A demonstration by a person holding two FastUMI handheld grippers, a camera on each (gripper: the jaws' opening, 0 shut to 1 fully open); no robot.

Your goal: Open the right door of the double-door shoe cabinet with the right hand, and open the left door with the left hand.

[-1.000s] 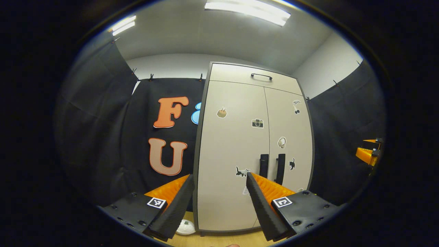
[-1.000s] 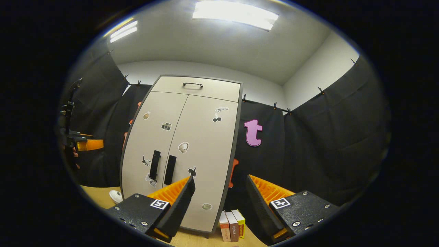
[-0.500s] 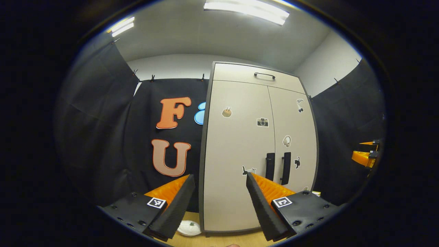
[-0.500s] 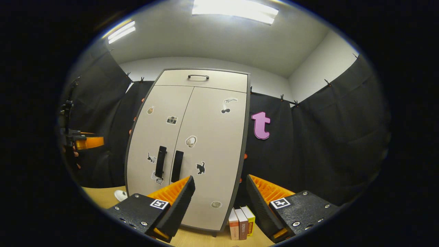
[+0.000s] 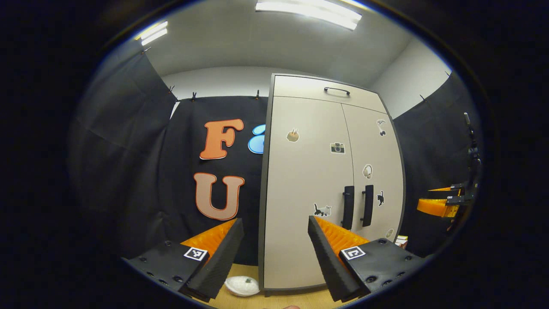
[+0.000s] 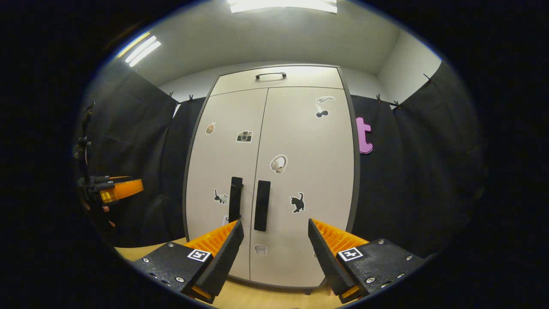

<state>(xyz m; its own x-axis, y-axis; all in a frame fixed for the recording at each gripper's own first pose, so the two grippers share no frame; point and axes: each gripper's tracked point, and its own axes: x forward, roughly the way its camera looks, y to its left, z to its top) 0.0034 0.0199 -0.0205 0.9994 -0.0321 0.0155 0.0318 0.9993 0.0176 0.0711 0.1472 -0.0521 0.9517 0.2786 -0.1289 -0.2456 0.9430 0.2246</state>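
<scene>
The beige shoe cabinet point(image 6: 300, 141) stands in front of me with both doors closed and small stickers on them. Its right door handle point(image 6: 262, 205) and left door handle point(image 6: 235, 199) are black vertical bars beside the centre seam. My right gripper point(image 6: 274, 227) is open, short of the cabinet, with the right handle just above its left finger. In the left gripper view the cabinet point(image 5: 309, 171) sits to the right, its handles point(image 5: 348, 207) close together. My left gripper point(image 5: 274, 227) is open, farther back. The other gripper point(image 5: 437, 206) shows at the far right there, and the left one point(image 6: 116, 191) at the far left here.
A top drawer with a black handle point(image 6: 270, 75) sits above the doors. A white round object point(image 5: 242, 285) lies on the wooden floor point(image 6: 274, 298) left of the cabinet. Black cloth walls close in on both sides.
My right gripper has moved closer to the cabinet and swung left, so the doors now face it squarely and the books have left its view. The left gripper has turned slightly left.
</scene>
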